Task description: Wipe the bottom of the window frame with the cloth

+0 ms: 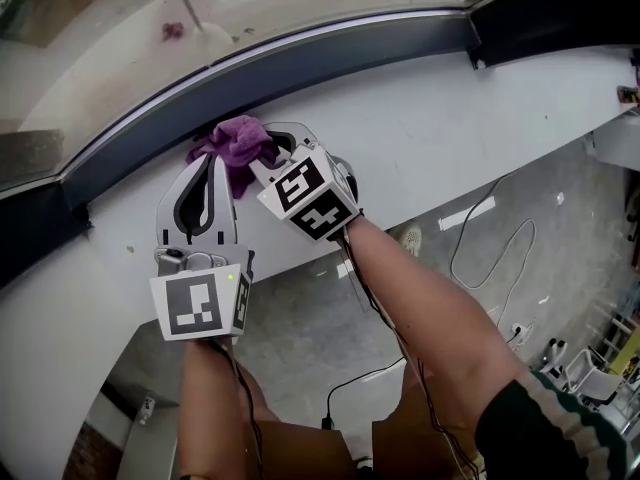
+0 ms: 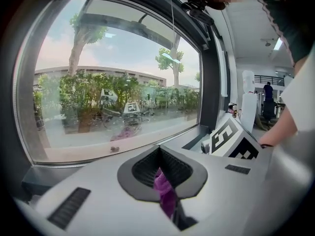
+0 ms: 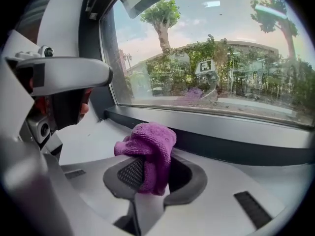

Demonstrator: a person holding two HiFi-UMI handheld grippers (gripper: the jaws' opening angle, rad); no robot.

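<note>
A purple cloth (image 1: pixel 238 140) is bunched on the white sill (image 1: pixel 450 138), just below the dark bottom rail of the window frame (image 1: pixel 330 63). Both grippers meet at it. My left gripper (image 1: pixel 207 168) comes in from the left, and its jaws are shut with a strip of the cloth (image 2: pixel 165 193) pinched between them. My right gripper (image 1: pixel 277 148) is shut on the main wad of the cloth (image 3: pixel 150 151), which bulges above its jaws. In the right gripper view the frame's bottom rail (image 3: pixel 236 144) runs just beyond the cloth.
The window pane (image 1: pixel 120 38) lies beyond the rail, and a dark upright frame post (image 2: pixel 214 82) stands at the right. Under the sill's edge the grey floor (image 1: pixel 540 268) carries loose cables (image 1: pixel 480 238). A person (image 2: pixel 268 90) stands far back in the room.
</note>
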